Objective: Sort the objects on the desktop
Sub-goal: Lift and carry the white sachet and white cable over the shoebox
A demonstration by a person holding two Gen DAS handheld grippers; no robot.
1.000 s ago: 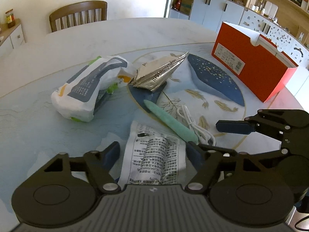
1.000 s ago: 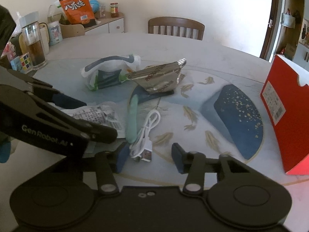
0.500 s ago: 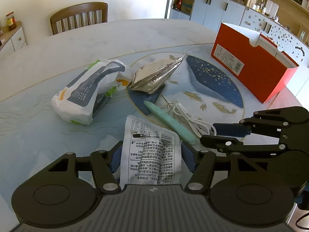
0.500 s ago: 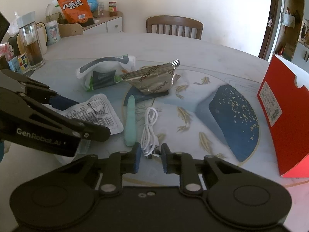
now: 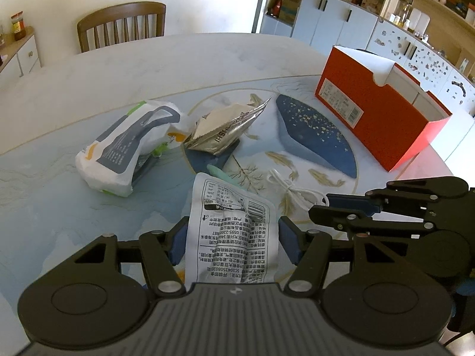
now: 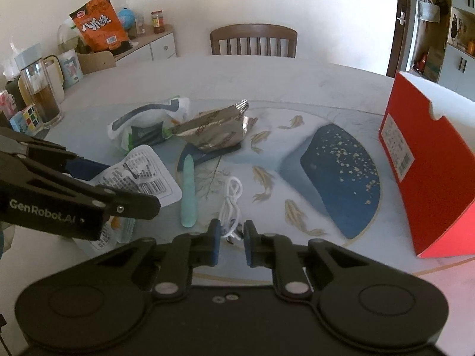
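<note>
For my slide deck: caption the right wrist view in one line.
Right hand-held gripper shut on white USB cable; left hand-held gripper holds printed packet near red box.

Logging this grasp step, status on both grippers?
Left gripper shut on white packet. Right gripper just closed on white cable. Green pen beside cable, untouched. Red box unobstructed.

Left hand-held gripper clamped; right hand-held gripper has just been closing.
</note>
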